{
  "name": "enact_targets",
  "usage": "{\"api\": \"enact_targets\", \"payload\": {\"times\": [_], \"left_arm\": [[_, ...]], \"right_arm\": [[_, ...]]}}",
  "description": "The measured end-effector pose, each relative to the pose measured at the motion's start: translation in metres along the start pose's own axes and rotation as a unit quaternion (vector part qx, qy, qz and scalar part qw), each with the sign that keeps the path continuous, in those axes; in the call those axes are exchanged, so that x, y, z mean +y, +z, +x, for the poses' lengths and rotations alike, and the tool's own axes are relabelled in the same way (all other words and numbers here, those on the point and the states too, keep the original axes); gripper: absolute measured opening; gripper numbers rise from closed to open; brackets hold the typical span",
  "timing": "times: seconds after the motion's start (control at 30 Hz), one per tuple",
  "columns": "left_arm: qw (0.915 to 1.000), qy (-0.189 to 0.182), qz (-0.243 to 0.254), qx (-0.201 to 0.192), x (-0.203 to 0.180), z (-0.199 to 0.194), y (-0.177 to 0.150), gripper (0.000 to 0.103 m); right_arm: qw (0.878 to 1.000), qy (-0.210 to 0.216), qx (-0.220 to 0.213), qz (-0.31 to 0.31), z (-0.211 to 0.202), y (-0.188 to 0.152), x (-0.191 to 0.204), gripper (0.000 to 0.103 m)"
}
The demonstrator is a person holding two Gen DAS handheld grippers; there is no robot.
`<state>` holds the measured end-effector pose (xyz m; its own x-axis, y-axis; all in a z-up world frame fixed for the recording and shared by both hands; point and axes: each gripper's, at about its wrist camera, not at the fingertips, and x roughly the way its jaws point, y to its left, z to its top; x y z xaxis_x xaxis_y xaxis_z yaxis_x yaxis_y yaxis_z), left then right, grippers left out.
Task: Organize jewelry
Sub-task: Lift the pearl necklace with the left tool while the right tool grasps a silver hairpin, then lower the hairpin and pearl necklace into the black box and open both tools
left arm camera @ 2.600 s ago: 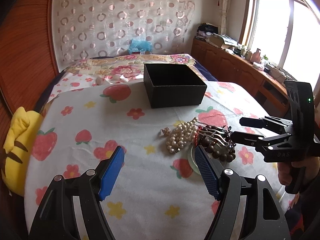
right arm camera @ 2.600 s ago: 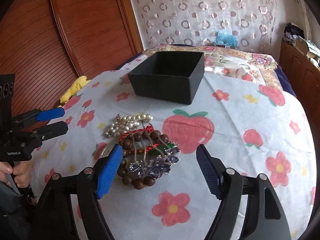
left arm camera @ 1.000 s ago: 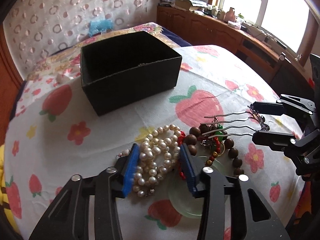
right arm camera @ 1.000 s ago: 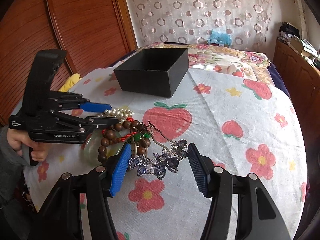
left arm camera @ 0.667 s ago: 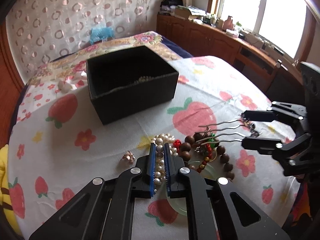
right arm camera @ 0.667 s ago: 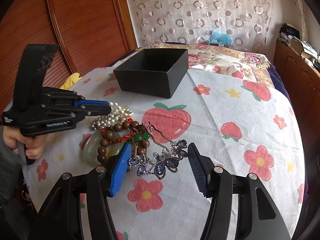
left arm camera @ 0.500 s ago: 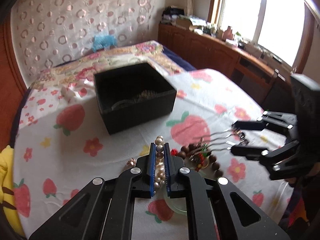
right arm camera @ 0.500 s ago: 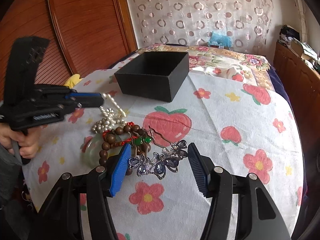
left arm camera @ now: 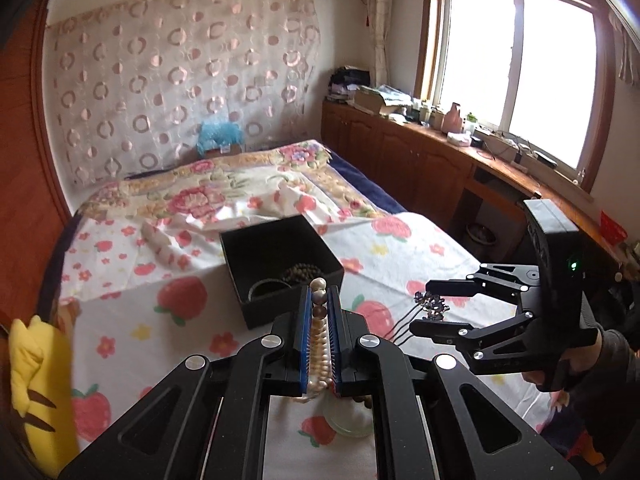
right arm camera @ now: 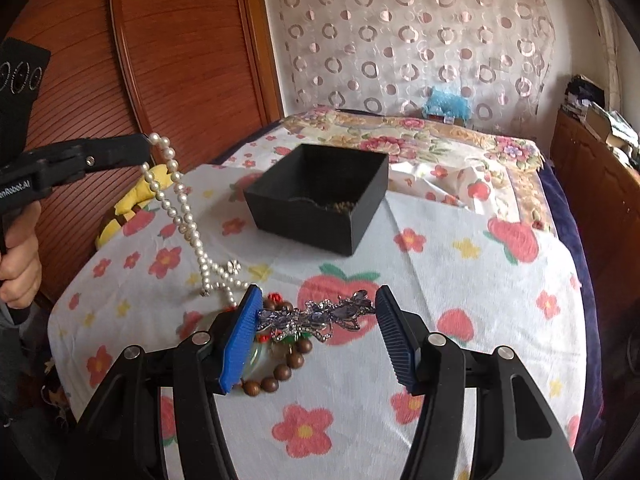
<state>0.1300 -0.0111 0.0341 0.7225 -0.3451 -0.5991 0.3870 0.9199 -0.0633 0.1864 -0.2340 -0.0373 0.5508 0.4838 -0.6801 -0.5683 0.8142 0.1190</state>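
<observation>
My left gripper (left arm camera: 319, 300) is shut on a pearl necklace (left arm camera: 318, 344) and holds it up above the table. In the right wrist view the left gripper (right arm camera: 146, 146) is at the left, and the pearl necklace (right arm camera: 182, 216) hangs from it down to the cloth. A black open box (right arm camera: 320, 196) stands mid-table with some jewelry inside; it also shows in the left wrist view (left arm camera: 280, 268). My right gripper (right arm camera: 314, 332) is open around a purple jewelled hairpin (right arm camera: 320, 316), above a brown bead bracelet (right arm camera: 280, 372) and a pale green bangle (right arm camera: 256, 356).
The table has a white cloth (right arm camera: 460, 300) with strawberries and flowers. A yellow plush toy (left arm camera: 34, 372) lies at the left edge. A bed (left arm camera: 224, 184) is behind the table, wooden cabinets (left arm camera: 420, 160) at the right, a wooden wardrobe (right arm camera: 180, 60) at the left.
My left gripper closed on the pearl necklace and lifted it off the pile, so it now hangs. My right gripper stayed open and moved closer over the purple hairpin.
</observation>
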Motion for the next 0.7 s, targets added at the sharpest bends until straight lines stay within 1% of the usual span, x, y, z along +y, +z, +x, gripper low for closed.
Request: {"api": "enact_targets", "payload": {"times": [0.4,0.5,0.7], "left_arm": [[0.9994,0.019,-0.002,-0.03,0.016,-0.022,0.033,0.007],[0.9992,0.02,-0.008,-0.034,0.021,-0.025,0.039,0.007],[0.9982,0.022,-0.019,-0.054,0.031,-0.035,0.055,0.007]], "right_arm": [[1.0,0.001,-0.026,-0.009,-0.002,0.034,0.004,0.061],[0.999,0.0,-0.035,-0.009,-0.001,0.05,0.002,0.061],[0.999,-0.007,-0.046,-0.01,0.008,0.083,-0.002,0.061]]}}
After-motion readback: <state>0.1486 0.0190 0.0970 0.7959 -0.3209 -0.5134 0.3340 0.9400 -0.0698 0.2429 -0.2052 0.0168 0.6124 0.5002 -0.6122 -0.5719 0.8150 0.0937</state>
